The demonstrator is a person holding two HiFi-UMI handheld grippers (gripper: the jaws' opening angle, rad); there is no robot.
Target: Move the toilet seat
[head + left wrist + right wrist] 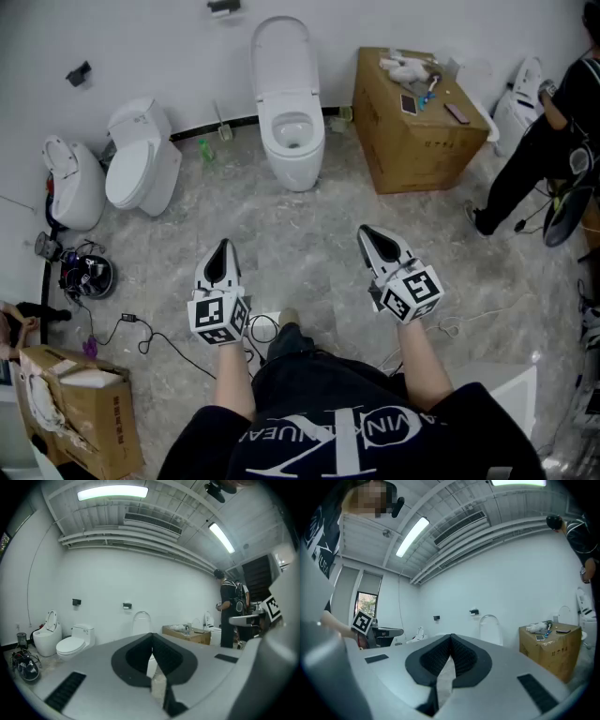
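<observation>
A white toilet (pixel 292 131) stands against the far wall, its lid and seat (pixel 284 58) raised upright against the wall, the bowl open. The same raised seat (pixel 141 623) shows ahead in the left gripper view, and it appears as a raised seat (pixel 489 629) in the right gripper view. My left gripper (pixel 223 247) is shut and empty, well short of the toilet on its left. My right gripper (pixel 368 233) is also shut, with nothing in it, held level to the toilet's right and equally far back.
A second toilet (pixel 141 157) with closed lid and a third (pixel 71 183) with raised lid stand at left. A cardboard box (pixel 412 120) with small items sits right of the middle toilet. A person (pixel 541 150) stands at right. Cables and gear (pixel 86 275) lie on the floor at left.
</observation>
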